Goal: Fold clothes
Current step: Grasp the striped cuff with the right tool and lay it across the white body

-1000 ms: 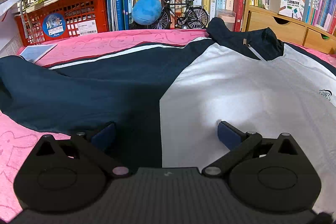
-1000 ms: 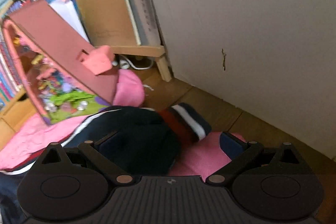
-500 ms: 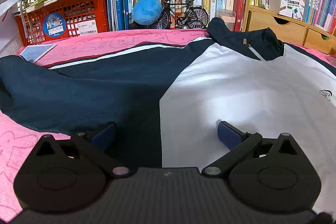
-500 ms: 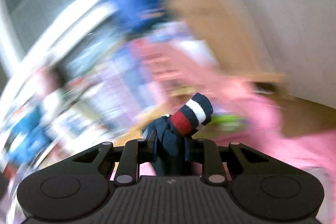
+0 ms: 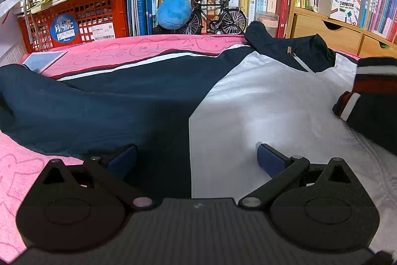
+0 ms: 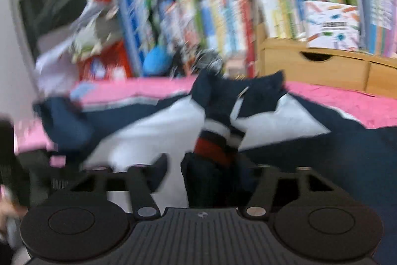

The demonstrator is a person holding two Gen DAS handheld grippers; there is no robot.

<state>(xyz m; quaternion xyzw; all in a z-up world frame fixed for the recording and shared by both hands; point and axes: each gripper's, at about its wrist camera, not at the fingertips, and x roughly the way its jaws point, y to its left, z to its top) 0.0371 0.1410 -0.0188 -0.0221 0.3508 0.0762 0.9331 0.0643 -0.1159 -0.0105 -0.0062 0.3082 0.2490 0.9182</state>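
Observation:
A navy and white jacket lies spread front-up on a pink cloth, collar toward the bookshelf. My left gripper is open and sits low over the jacket's front, where navy meets white, holding nothing. The right sleeve's striped cuff lies folded across the white chest. In the blurred right wrist view, that cuff stands between the fingers of my right gripper. Its jaws are partly spread, with a gap showing beside the left finger.
Behind the cloth stand a red crate under stacked papers, rows of books, a blue plush ball, a toy bicycle and wooden drawers. A flat booklet lies on the cloth's far left corner.
My right gripper closed on the sleeve cuff, swung it from the floor side over onto the jacket's chest, and its jaws have now spread. The left gripper has stayed in place.

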